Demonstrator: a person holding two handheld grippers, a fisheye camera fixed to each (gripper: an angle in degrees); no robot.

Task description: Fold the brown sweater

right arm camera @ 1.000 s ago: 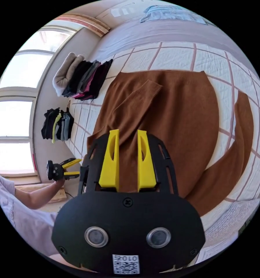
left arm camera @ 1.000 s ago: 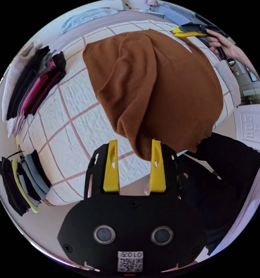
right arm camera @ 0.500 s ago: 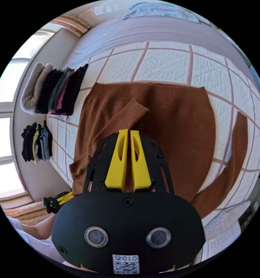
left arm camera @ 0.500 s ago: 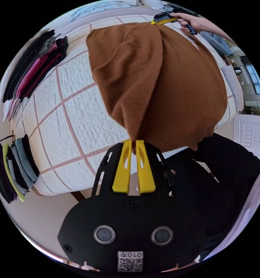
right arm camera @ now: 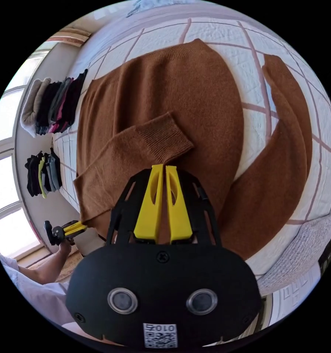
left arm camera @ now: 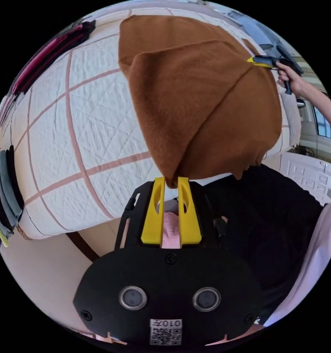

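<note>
Brown sweater (right arm camera: 194, 99) lies flat on the quilted bed cover (left arm camera: 80, 121), body spread out, one sleeve folded in across the chest, the other sleeve (right arm camera: 283, 154) trailing off to the side on the quilt. Left gripper (left arm camera: 171, 181): jaws narrow, pinched on a corner of the sweater at the bed's near edge; fabric fans out from that pinch point. Right gripper (right arm camera: 164, 168): jaws nearly closed, tips clamped on the knit right at the cuff (right arm camera: 165, 136) of the folded-in sleeve. In the left gripper view, the right gripper sits at the sweater's far edge with a hand (left arm camera: 288, 79) on its handle. In the right gripper view, the left gripper shows at the bed's edge by the sweater's corner. Two stacks of folded clothes (right arm camera: 53, 104) sit along the bed's far side, well apart from the sweater.
</note>
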